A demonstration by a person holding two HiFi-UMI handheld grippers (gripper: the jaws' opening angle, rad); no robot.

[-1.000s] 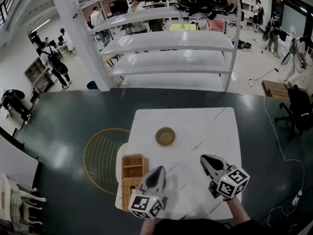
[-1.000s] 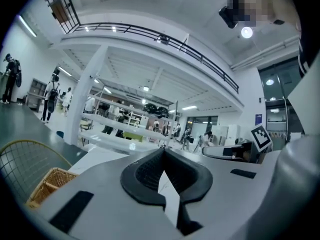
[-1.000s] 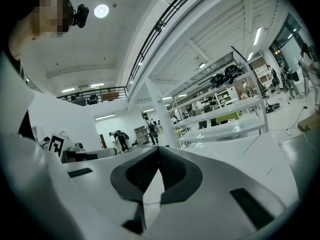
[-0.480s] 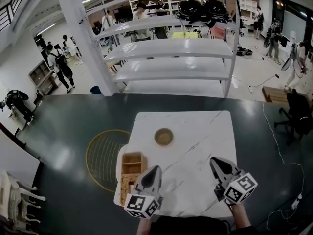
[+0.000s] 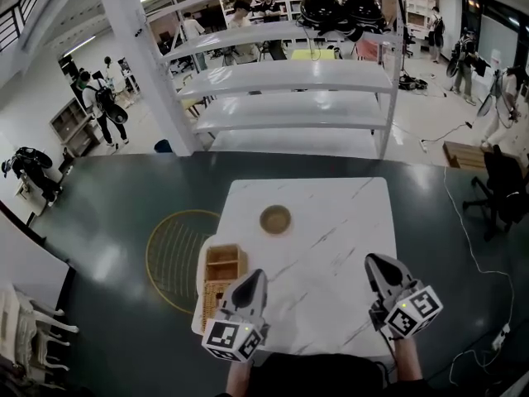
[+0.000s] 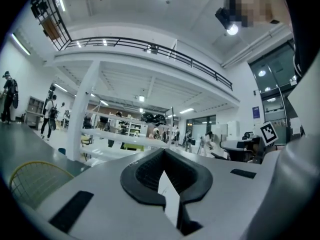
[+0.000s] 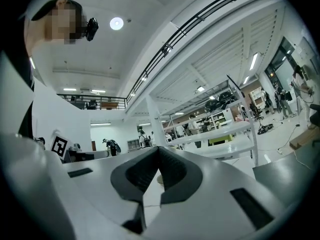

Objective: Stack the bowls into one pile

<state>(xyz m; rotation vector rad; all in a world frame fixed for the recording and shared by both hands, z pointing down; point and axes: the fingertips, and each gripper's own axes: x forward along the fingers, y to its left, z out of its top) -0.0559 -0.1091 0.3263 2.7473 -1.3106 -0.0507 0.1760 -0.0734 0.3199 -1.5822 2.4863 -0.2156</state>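
A single pile of brown bowls stands on the white marble table, toward its far side. My left gripper hovers near the table's front edge, shut, with nothing in it, well short of the bowls. My right gripper hovers at the front right, also shut and empty. In the left gripper view the jaws meet at their tips and point level across the room. In the right gripper view the jaws are closed too, with only a sliver of table showing behind them.
A woven basket sits at the table's front left corner, beside my left gripper. A round gold wire rack lies on the dark surface left of the table. A white shelf unit stands beyond the table. People move about in the background.
Both grippers have drawn back from the bowls toward the table's front edge and risen a little; the right one has also shifted rightward. The bowls have stayed put.
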